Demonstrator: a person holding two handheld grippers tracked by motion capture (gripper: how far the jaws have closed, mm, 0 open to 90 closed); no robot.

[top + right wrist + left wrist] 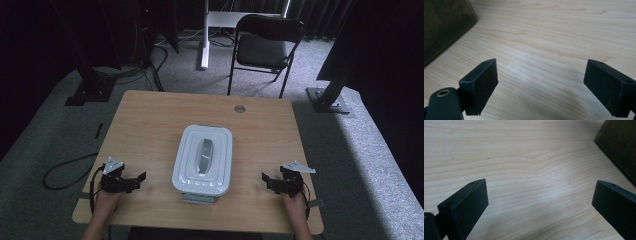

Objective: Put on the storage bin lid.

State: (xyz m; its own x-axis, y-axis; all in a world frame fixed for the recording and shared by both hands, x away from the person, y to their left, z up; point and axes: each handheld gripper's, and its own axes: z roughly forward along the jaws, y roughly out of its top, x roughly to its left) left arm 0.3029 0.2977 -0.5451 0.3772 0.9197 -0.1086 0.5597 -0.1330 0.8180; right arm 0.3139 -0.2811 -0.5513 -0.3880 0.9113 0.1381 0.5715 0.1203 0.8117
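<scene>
Nothing begun as far as visible. Left gripper (135, 181) near the table's (150, 115) front edge, left of the white lidded container (203, 160), well apart from it; jaws spread wide, holding nothing. Right gripper (269, 181) likewise right of the container, jaws wide, empty. Container mid-table between both, lid seated, grey handle (204, 155) untouched. Judged: approach, grasp and any lid work all remaining. Beyond the container, a folding chair (265, 45) on the carpet.
</scene>
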